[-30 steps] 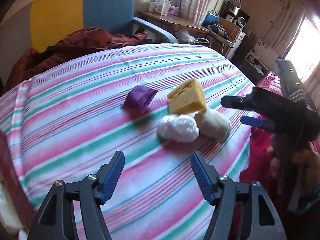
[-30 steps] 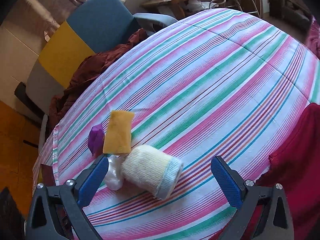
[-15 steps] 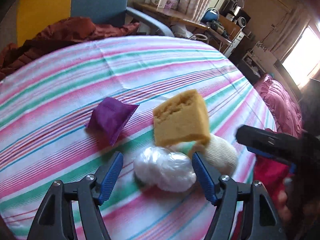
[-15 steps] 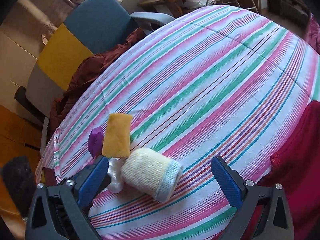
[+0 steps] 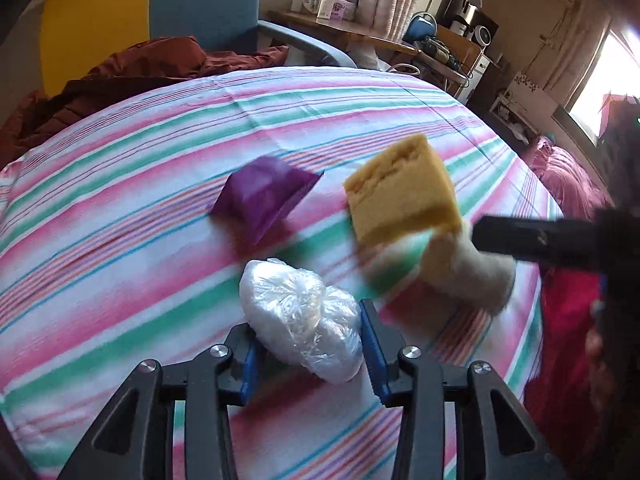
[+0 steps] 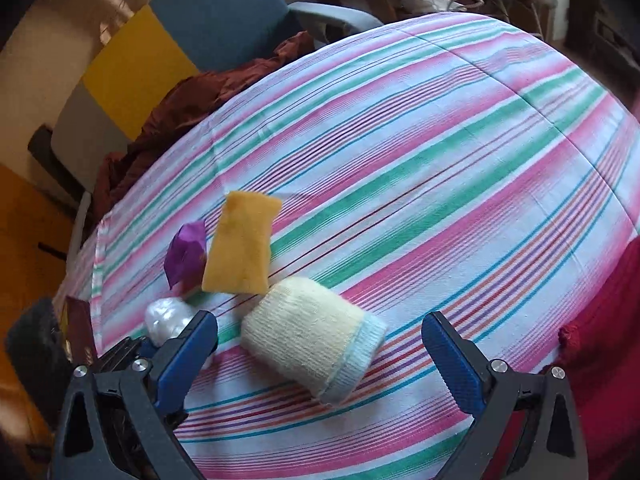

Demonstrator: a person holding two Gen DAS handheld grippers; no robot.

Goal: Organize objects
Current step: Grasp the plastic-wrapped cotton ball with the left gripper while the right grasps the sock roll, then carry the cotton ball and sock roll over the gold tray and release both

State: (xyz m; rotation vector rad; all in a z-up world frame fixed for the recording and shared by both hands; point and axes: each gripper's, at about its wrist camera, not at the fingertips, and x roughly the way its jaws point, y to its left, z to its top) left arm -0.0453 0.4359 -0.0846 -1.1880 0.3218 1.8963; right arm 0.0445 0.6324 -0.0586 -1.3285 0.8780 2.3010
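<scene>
2 tongs: left (image 5: 308, 354) just closed around plastic bag (image 5: 300, 316), right (image 6: 320, 352) gaping.

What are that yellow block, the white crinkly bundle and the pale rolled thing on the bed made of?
Yellow block: looks like foam sponge, matte, with a porous, pitted face.
White crinkly bundle: seems to be thin clear plastic film over something white; it is glossy and wrinkled. The contents cannot be told.
Pale rolled thing: apparently knitted yarn, soft and ribbed, with a light blue cuff.
</scene>
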